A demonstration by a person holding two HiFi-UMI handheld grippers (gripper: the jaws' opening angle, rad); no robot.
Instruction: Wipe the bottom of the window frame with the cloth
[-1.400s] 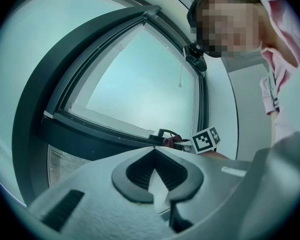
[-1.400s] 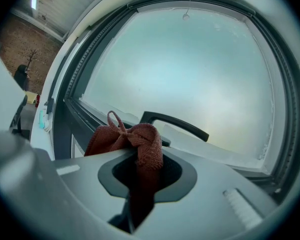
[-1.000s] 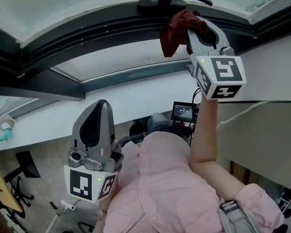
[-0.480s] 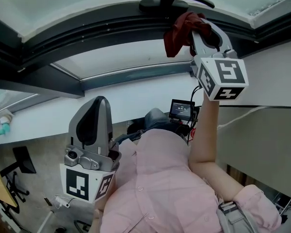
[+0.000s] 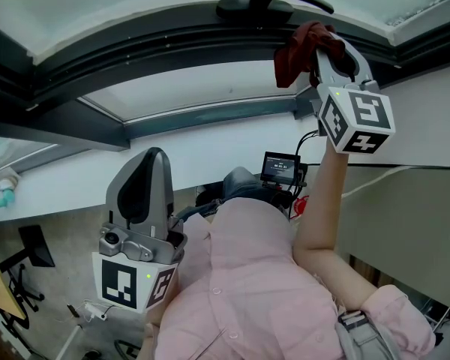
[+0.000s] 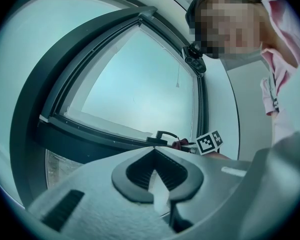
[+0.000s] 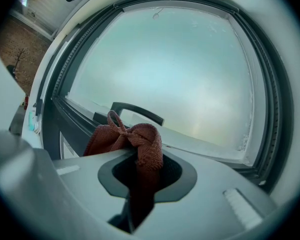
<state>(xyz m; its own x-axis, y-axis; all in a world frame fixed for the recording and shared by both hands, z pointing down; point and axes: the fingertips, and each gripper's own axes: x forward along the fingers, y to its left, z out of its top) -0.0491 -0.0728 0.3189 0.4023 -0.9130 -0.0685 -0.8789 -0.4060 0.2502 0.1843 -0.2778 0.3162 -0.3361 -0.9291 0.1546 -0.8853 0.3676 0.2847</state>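
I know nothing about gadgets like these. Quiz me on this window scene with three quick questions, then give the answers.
1. Which one holds the cloth? A: the left gripper. B: the right gripper. C: neither.
2. True or false: the left gripper touches the frame.
3. Fill in: the cloth is up beside the window's black ___.

Key
1. B. Its jaws are shut on the cloth.
2. False. It is held low by the shirt, shut and empty.
3. handle.
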